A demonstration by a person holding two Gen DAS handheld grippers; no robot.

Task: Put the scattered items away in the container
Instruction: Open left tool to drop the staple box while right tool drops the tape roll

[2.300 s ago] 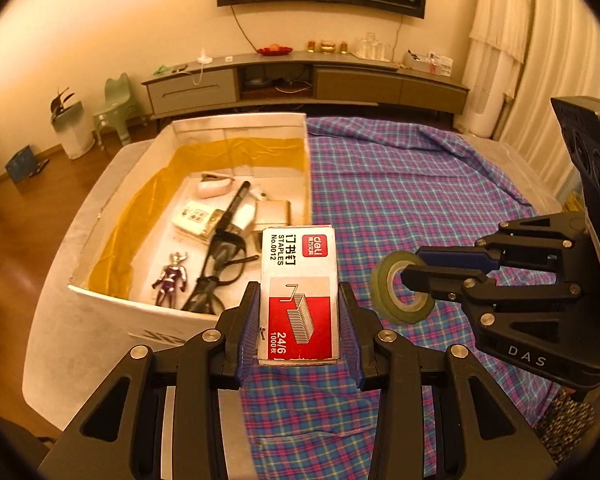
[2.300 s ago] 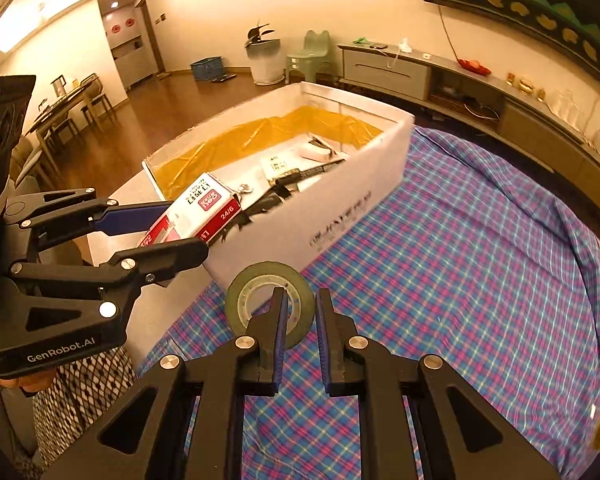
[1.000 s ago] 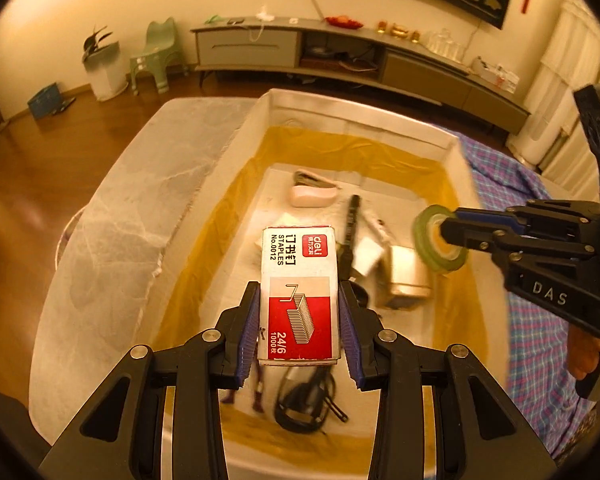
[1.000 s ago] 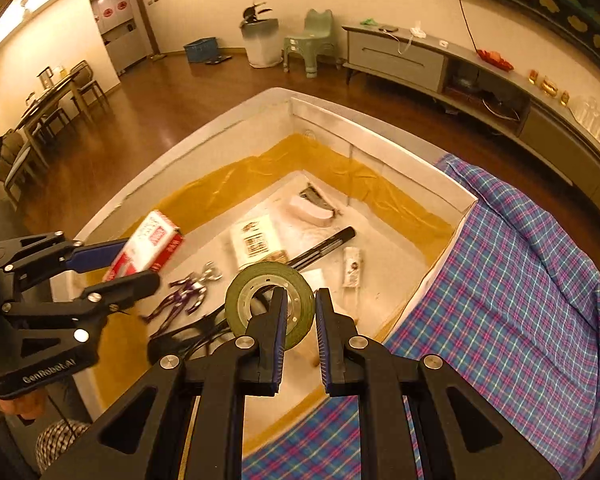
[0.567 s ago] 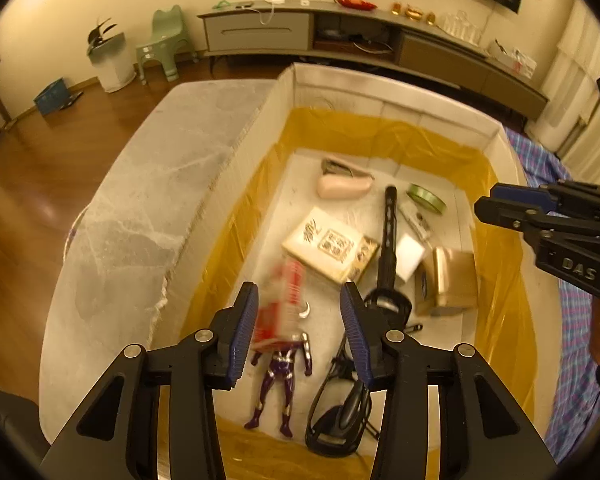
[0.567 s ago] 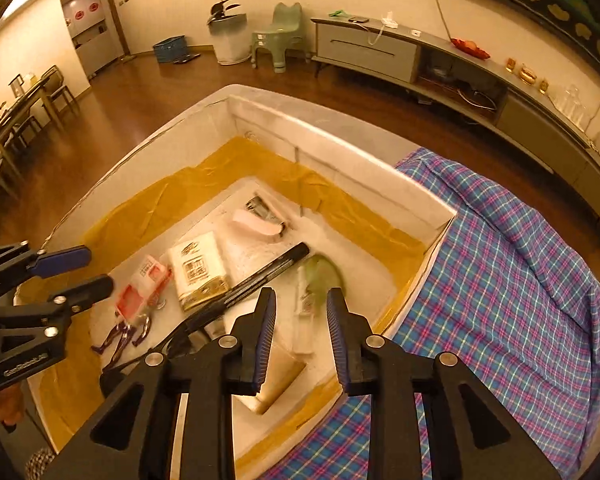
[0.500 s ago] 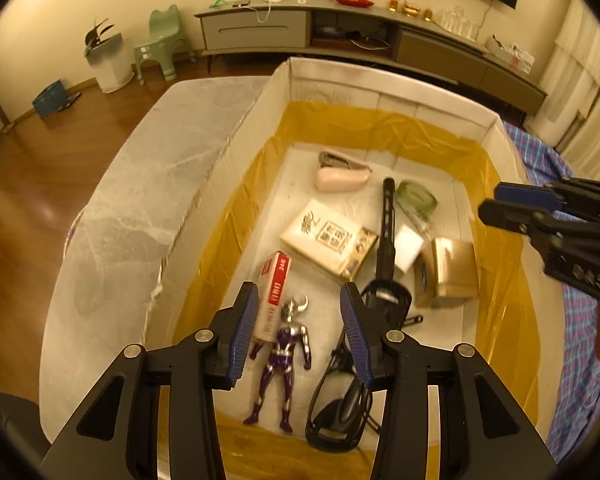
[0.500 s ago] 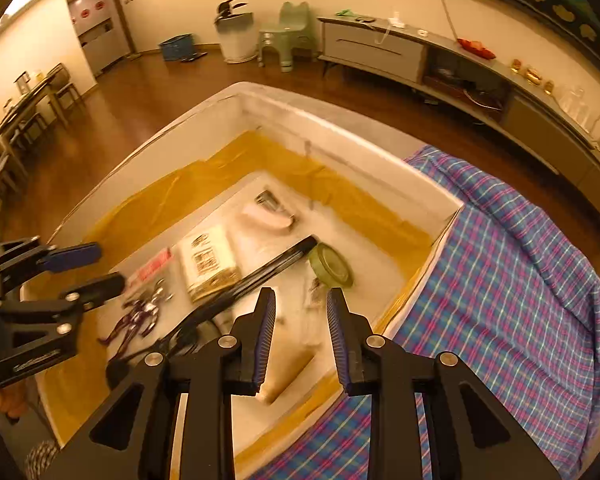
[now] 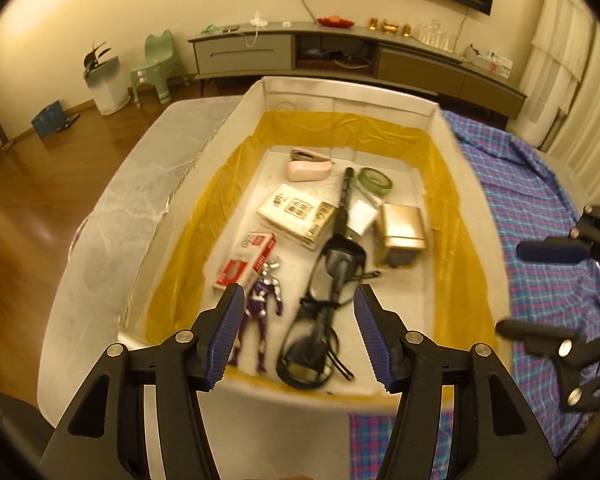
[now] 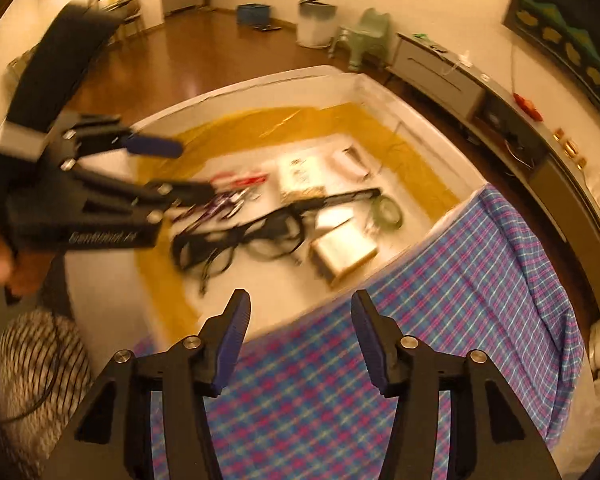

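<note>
Both grippers, left and right, spread wide and empty, jaws just opened; staple box and tape roll inside container. Next: seeking any remaining strays.

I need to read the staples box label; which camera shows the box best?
The left wrist view: the staples box lies sharp and face-up beside the toy figure. The right wrist view shows only a blurred red-and-white streak.

One box; two tongs; one shirt
</note>
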